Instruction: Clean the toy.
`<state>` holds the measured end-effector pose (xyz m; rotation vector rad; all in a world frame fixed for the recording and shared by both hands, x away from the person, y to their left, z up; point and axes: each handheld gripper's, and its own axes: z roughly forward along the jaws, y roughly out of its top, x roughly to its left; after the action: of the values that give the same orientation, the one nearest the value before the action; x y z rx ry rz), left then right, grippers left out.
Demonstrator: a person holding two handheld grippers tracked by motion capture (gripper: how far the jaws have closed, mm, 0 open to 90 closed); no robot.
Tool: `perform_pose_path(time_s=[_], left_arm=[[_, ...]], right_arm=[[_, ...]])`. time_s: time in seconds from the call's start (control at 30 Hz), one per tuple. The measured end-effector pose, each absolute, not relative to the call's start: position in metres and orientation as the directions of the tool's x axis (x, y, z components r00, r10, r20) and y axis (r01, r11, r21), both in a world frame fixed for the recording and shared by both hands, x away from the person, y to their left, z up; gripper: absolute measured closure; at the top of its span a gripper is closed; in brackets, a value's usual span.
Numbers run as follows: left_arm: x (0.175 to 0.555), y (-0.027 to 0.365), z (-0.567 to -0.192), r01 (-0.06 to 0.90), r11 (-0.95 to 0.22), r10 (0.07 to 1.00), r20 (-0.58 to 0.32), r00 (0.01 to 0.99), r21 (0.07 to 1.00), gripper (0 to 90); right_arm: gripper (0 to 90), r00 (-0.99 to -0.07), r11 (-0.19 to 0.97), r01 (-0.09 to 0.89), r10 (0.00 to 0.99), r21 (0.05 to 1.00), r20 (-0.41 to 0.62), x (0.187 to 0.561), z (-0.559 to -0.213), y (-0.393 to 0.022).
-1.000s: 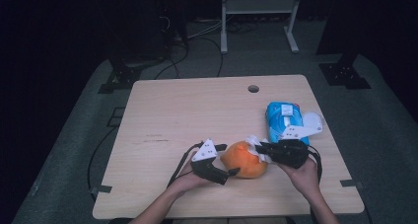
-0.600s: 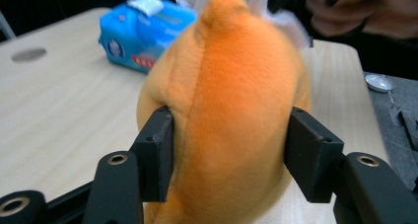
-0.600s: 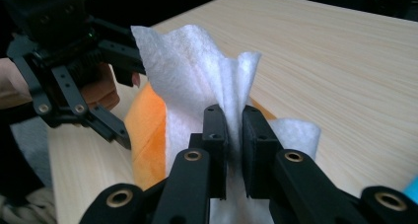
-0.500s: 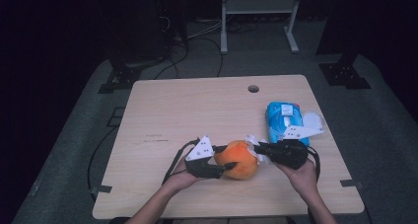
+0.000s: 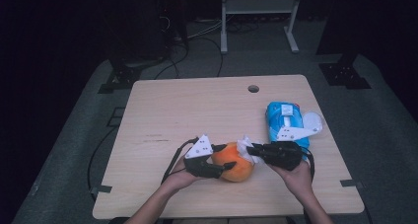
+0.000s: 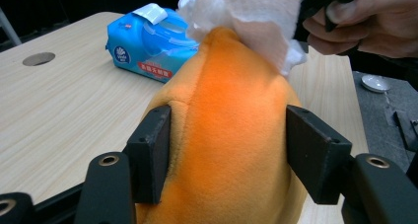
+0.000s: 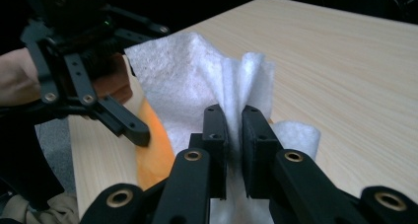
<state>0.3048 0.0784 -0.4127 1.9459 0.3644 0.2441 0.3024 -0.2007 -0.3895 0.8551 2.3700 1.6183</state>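
We pin the orange toy [image 6: 231,135] near the table's [image 5: 172,110] front edge — left gripper [image 6: 229,155] jaws, just re-closed, squeeze its sides. The right gripper [image 7: 234,135], clamped on the wipe [image 7: 197,86], should stroke firmly — hold steady.

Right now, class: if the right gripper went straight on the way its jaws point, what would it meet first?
Most likely the orange plush toy. The right gripper, shut on a white wipe, points toward the toy, which the left gripper clamps. The wipe already lies against the toy's top; exact depth is unclear.
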Motion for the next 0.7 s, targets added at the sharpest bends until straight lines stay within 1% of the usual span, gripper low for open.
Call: perform_pose_path(time_s=[0.1, 0.23, 0.27, 0.3, 0.4, 0.43, 0.47, 0.5, 0.53, 0.57, 0.67, 0.7], left_arm=[[0.303, 0.073, -0.414, 0.138, -0.356, 0.361, 0.0, 0.932, 0.924, 36.6], [0.3, 0.068, -0.415, 0.125, -0.36, 0.353, 0.011, 0.936, 0.925, 34.9], [0.3, 0.068, -0.415, 0.121, -0.36, 0.352, 0.015, 0.936, 0.925, 32.9], [0.302, 0.07, -0.414, 0.123, -0.35, 0.355, 0.01, 0.935, 0.929, 27.5], [0.306, 0.073, -0.414, 0.138, -0.326, 0.373, -0.007, 0.928, 0.935, 16.8], [0.308, 0.074, -0.415, 0.146, -0.316, 0.382, -0.015, 0.924, 0.937, 16.8], [0.311, 0.077, -0.417, 0.168, -0.304, 0.39, -0.039, 0.92, 0.938, 12.7], [0.313, 0.077, -0.419, 0.186, -0.298, 0.39, -0.058, 0.919, 0.936, 11.8], [0.313, 0.077, -0.419, 0.186, -0.298, 0.39, -0.058, 0.919, 0.936, 11.8], [0.314, 0.075, -0.425, 0.199, -0.315, 0.365, -0.075, 0.928, 0.928, 12.2], [0.311, 0.072, -0.428, 0.182, -0.336, 0.338, -0.062, 0.939, 0.924, 16.2], [0.307, 0.07, -0.427, 0.161, -0.358, 0.302, -0.049, 0.952, 0.92, 19.9]], right_arm=[[81.2, -0.845, 0.242, 0.346, 0.499, 0.906, 0.189, 0.298, -0.381, -0.197], [81.3, -0.854, 0.271, 0.322, 0.496, 0.907, 0.155, 0.296, -0.378, -0.19], [81.3, -0.854, 0.285, 0.319, 0.499, 0.904, 0.144, 0.296, -0.379, -0.188], [81.4, -0.853, 0.299, 0.323, 0.503, 0.898, 0.139, 0.297, -0.383, -0.187], [81.4, -0.849, 0.3, 0.337, 0.508, 0.893, 0.149, 0.299, -0.386, -0.19], [81.4, -0.847, 0.296, 0.34, 0.508, 0.893, 0.155, 0.299, -0.387, -0.192], [81.4, -0.843, 0.29, 0.348, 0.513, 0.892, 0.162, 0.3, -0.387, -0.196], [81.4, -0.842, 0.286, 0.351, 0.513, 0.892, 0.166, 0.301, -0.388, -0.197], [81.4, -0.842, 0.286, 0.351, 0.513, 0.892, 0.166, 0.301, -0.388, -0.197], [81.4, -0.839, 0.28, 0.356, 0.515, 0.892, 0.174, 0.302, -0.389, -0.199], [81.4, -0.834, 0.279, 0.36, 0.524, 0.89, 0.173, 0.304, -0.389, -0.202], [81.3, -0.827, 0.274, 0.365, 0.533, 0.89, 0.176, 0.305, -0.39, -0.206]])
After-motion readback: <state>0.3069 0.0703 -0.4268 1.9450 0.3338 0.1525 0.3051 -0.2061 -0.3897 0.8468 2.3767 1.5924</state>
